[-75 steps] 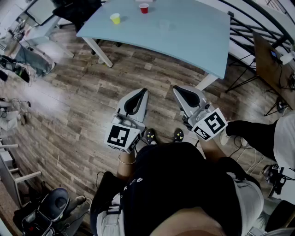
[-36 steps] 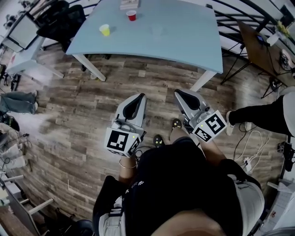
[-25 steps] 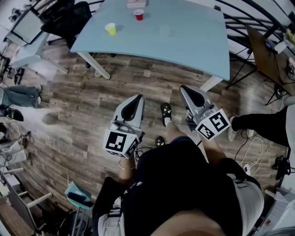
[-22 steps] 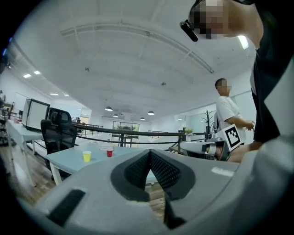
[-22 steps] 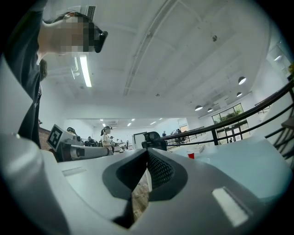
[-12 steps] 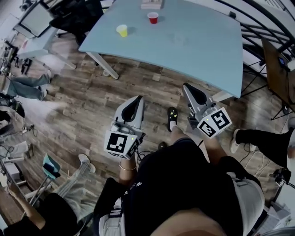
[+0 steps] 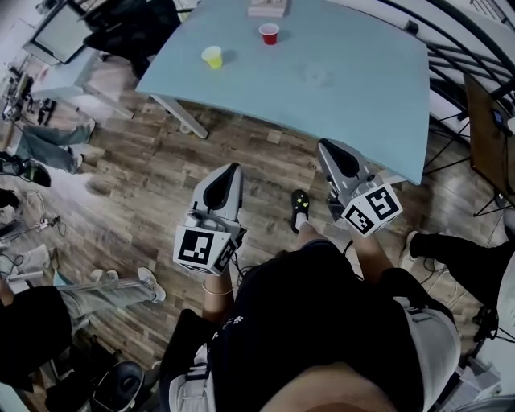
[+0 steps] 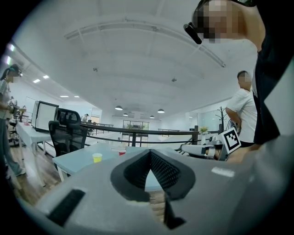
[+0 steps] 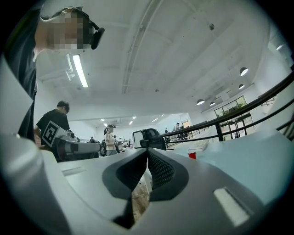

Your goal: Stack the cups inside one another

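Note:
A yellow cup [image 7: 212, 56] and a red cup [image 7: 269, 33] stand apart on the far part of the light blue table [image 7: 362, 72]. A faint clear cup [image 7: 317, 75] stands to their right. Both grippers are held level over the wooden floor, short of the table's near edge. My left gripper [image 7: 234, 166] is shut and empty; its own view shows the yellow cup [image 8: 97, 157] and the red cup [image 8: 121, 152] beyond the closed tips [image 8: 149, 151]. My right gripper [image 7: 323, 145] is shut and empty, with the red cup [image 9: 191, 154] ahead of its tips [image 9: 147, 151].
A flat box [image 7: 268, 8] lies at the table's far edge. A black office chair [image 7: 133, 24] and another desk stand at the far left. People's legs [image 7: 96, 290] are on the left, another person's [image 7: 451, 249] on the right. A black railing [image 7: 475, 48] runs along the right.
The person holding the grippers has stepped toward the table, which now lies closer to both grippers. Both stay shut. The people on the left have shifted.

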`<state>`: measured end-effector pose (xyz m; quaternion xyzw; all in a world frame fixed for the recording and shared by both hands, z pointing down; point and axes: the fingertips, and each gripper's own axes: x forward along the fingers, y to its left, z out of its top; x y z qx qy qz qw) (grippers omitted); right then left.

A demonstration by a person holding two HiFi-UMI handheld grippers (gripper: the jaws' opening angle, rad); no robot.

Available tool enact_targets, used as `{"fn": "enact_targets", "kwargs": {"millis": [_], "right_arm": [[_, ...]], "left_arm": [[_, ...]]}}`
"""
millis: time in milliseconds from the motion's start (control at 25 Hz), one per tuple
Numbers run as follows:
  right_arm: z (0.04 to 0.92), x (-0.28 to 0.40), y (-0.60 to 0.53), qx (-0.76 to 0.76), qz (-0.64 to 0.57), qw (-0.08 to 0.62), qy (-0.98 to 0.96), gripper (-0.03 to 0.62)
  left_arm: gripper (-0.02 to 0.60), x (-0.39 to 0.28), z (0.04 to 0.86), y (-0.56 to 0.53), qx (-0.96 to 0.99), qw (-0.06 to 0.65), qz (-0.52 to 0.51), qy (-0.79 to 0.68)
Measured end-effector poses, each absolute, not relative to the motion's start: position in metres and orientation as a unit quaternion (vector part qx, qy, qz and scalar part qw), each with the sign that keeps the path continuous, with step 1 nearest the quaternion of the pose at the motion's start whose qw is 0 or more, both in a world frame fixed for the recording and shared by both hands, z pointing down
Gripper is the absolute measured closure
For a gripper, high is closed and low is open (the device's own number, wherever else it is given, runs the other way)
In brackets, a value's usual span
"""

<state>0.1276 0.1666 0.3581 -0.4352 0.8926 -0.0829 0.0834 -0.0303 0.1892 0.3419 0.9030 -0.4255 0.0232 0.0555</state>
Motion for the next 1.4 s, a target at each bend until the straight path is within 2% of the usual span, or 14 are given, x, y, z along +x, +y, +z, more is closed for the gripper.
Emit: {"fn": "enact_targets", "kwargs": {"millis": [920,1400], "right_arm": [[0.365,0.162,0.025,-0.419,-0.101,0.083,0.899,0.565],[0.381,0.2,-0.04,-0.43,-0.105,0.072,0.894,0.54]], "left_arm": [[0.597,-0.023,0.333,0.073,0.866,0.049,0.028,-0.497],[0.598,0.011,0.334,0.009,0.867,0.049,0.028,-0.495]]}}
